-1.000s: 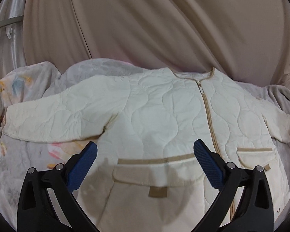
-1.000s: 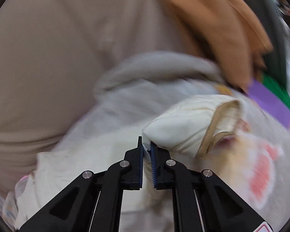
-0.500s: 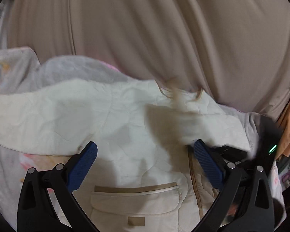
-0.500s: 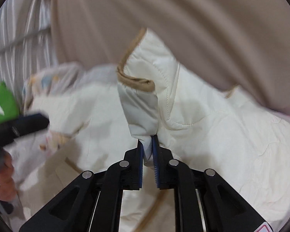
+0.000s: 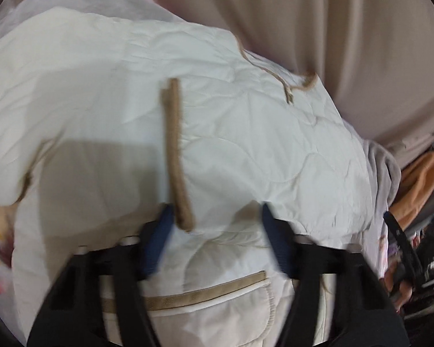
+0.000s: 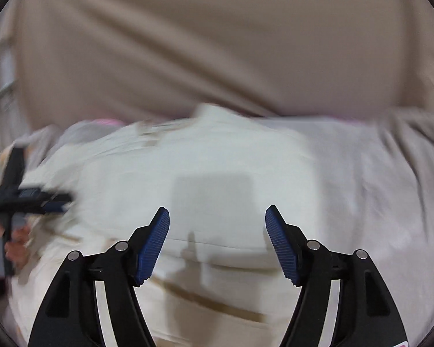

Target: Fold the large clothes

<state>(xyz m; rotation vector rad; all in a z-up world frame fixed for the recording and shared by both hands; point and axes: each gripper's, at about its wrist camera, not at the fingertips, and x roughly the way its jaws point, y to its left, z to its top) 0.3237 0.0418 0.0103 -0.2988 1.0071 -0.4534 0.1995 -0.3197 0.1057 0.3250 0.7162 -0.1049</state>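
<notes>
A cream quilted jacket (image 5: pixel 260 150) with tan trim lies front up on a blanket. One sleeve is folded across its chest, and its tan cuff (image 5: pixel 175 150) runs down toward me. My left gripper (image 5: pixel 217 231) hovers close over the jacket with its jaws closing. The cuff's end lies just inside the left fingertip (image 5: pixel 159 231), and the pads do not press on it. A pocket flap (image 5: pixel 205 292) shows below the fingers. My right gripper (image 6: pixel 217 231) stands over the jacket (image 6: pixel 217 167) with jaws opening and nothing between them. The left gripper (image 6: pixel 29 199), held by a hand, shows at the left edge.
A beige curtain (image 5: pixel 332 29) hangs right behind the jacket. A grey patterned blanket (image 5: pixel 382 167) lies under it. Orange cloth (image 5: pixel 419 179) and dark clutter sit at the far right, where the other gripper (image 5: pixel 399 240) is blurred.
My right gripper swung the sleeve over the jacket's front, let go and opened wide. My left gripper dropped closer to the jacket, turned downward, and its jaws narrowed.
</notes>
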